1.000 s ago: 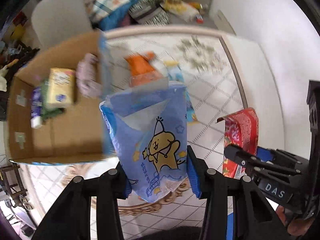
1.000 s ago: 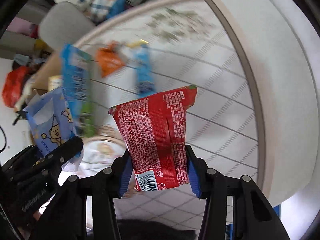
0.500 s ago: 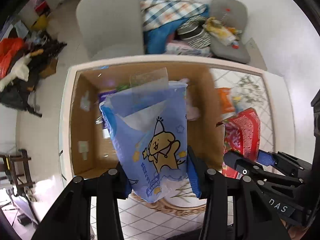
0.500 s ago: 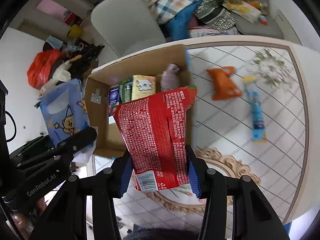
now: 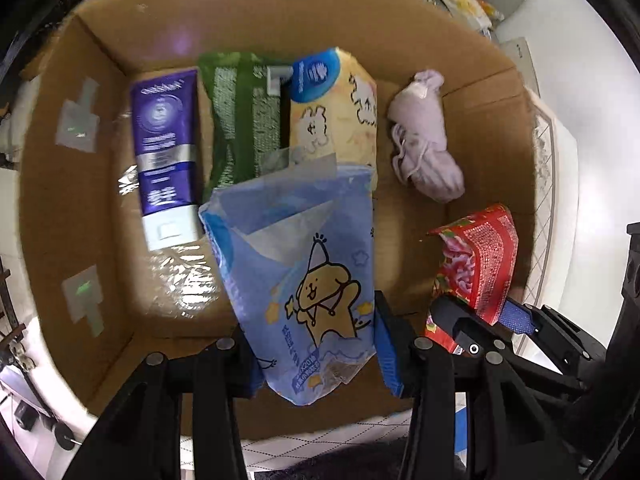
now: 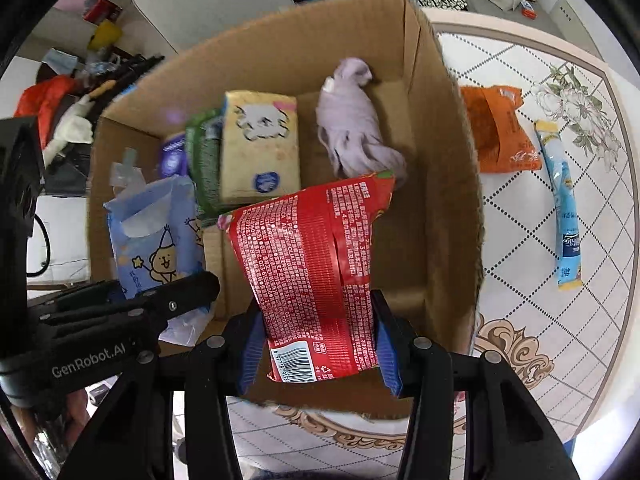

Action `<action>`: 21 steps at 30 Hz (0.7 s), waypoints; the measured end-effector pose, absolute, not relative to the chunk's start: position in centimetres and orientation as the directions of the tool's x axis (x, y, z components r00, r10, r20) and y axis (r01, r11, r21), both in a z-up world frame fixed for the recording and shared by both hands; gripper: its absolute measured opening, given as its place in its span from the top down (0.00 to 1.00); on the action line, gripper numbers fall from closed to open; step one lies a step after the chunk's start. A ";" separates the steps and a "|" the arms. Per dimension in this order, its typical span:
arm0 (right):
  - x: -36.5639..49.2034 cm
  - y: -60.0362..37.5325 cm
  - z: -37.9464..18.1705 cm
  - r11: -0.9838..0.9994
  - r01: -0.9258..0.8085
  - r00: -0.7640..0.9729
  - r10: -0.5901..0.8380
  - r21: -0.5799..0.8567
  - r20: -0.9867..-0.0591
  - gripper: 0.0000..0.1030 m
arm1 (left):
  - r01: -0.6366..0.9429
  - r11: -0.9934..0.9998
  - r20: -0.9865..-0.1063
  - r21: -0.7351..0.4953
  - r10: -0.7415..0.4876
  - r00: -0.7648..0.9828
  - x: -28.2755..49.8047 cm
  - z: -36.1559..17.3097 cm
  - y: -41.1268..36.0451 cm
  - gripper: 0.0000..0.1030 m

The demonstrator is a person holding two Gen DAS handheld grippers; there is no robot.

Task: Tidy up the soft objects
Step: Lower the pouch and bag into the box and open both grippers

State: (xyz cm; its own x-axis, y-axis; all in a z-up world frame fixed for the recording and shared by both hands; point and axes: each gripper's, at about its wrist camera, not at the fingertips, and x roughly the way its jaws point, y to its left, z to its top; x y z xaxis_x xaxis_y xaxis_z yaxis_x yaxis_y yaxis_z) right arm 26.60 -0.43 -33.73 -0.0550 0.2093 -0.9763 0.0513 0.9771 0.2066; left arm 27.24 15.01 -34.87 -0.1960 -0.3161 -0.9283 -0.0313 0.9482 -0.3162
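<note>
My left gripper (image 5: 320,356) is shut on a blue pouch with a cartoon dog (image 5: 304,264) and holds it over the open cardboard box (image 5: 72,216). My right gripper (image 6: 318,348) is shut on a red snack packet (image 6: 316,264), also held over the box (image 6: 448,184). In the box lie a purple tube (image 5: 166,152), a green pack (image 5: 236,120), a yellow tissue pack (image 5: 336,112) and a lilac cloth bundle (image 5: 424,148). The red packet also shows in the left wrist view (image 5: 480,260), the blue pouch in the right wrist view (image 6: 154,232).
An orange packet (image 6: 500,132) and a long light-blue sachet (image 6: 564,208) lie on the patterned tabletop (image 6: 528,320) right of the box. A grey chair (image 6: 208,4) and piled clothes stand beyond the table.
Both grippers have moved left from above the tabletop to over the box and lowered toward it. Each still holds its packet.
</note>
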 end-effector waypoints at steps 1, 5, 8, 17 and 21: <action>26.6 -0.4 -34.3 0.979 0.056 -0.063 0.201 0.198 -0.978 0.51 | -0.032 0.947 -0.925 -0.321 -0.321 -0.206 27.2 -35.2 14.9 0.59; 26.9 -0.6 -35.6 0.977 0.071 -0.075 0.204 0.199 -0.976 0.51 | -0.029 0.946 -0.919 -0.323 -0.321 -0.227 27.5 -36.1 14.1 0.55; 27.2 -0.4 -36.1 0.978 0.072 -0.084 0.201 0.195 -0.976 0.50 | -0.038 0.950 -0.922 -0.310 -0.311 -0.233 27.6 -36.1 13.7 0.52; 27.8 0.1 -33.8 0.982 0.060 -0.054 0.184 0.181 -0.981 0.32 | -0.034 0.969 -0.956 -0.244 -0.247 -0.159 27.4 -33.1 14.8 0.16; 27.6 0.1 -32.5 0.985 0.045 -0.050 0.171 0.169 -0.984 0.22 | -0.041 0.971 -0.962 -0.237 -0.240 -0.130 26.5 -31.4 15.3 0.10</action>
